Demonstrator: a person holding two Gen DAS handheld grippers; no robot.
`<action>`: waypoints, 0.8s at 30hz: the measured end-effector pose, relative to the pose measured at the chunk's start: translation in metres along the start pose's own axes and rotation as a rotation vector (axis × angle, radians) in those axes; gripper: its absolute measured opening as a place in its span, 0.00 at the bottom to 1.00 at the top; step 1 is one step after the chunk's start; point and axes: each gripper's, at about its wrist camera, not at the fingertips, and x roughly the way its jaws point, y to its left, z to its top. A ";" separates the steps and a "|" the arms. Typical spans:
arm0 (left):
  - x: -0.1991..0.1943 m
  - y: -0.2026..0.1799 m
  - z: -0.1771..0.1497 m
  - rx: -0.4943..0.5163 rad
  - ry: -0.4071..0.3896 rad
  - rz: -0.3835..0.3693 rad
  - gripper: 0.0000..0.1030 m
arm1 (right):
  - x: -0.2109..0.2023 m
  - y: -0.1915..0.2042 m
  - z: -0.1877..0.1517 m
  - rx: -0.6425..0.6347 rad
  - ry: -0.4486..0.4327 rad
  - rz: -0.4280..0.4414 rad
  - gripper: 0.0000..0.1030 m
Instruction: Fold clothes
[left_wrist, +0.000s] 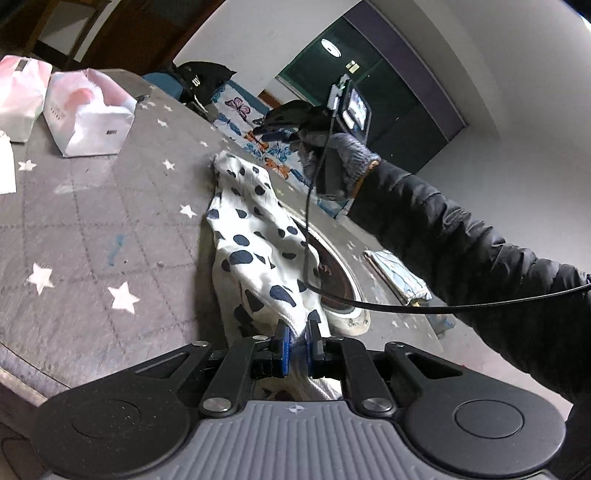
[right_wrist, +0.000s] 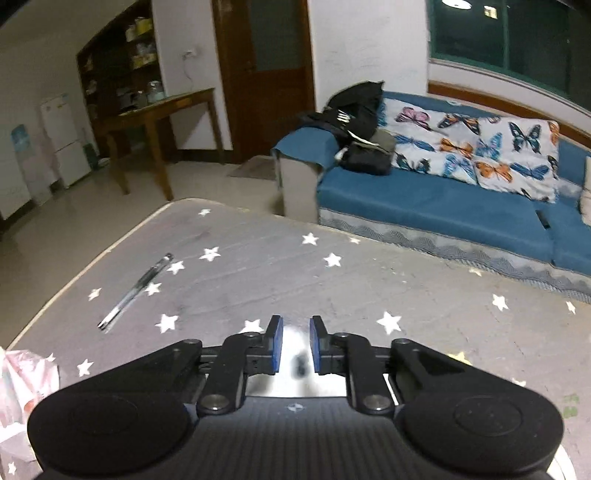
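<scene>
**Both grippers clamped, held apart**

The left gripper (left_wrist: 298, 336) sits low, its blue pads (left_wrist: 283, 341) pinched tight on white dotted cloth (left_wrist: 255, 236). The right gripper (right_wrist: 296, 345) has its pads (right_wrist: 277, 347) a little apart with cloth between them. In the left view the right hand (left_wrist: 332, 162), gloved grey, grips its handle higher up, the black-sleeved arm (left_wrist: 480, 251) reaching in from the right.

No lettering reads clearly anywhere; small dark marks on the pink-and-white paper bags (left_wrist: 88, 114) stay too blurred to make out.
</scene>
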 end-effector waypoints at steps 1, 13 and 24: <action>0.000 0.000 0.000 0.001 0.005 0.001 0.10 | -0.003 -0.001 0.000 -0.010 -0.001 0.006 0.19; 0.009 -0.003 0.001 0.032 0.027 0.014 0.10 | -0.016 -0.067 -0.025 -0.013 0.076 -0.057 0.20; 0.015 -0.004 0.005 0.040 0.043 0.054 0.11 | 0.015 -0.084 -0.044 0.046 0.098 0.053 0.20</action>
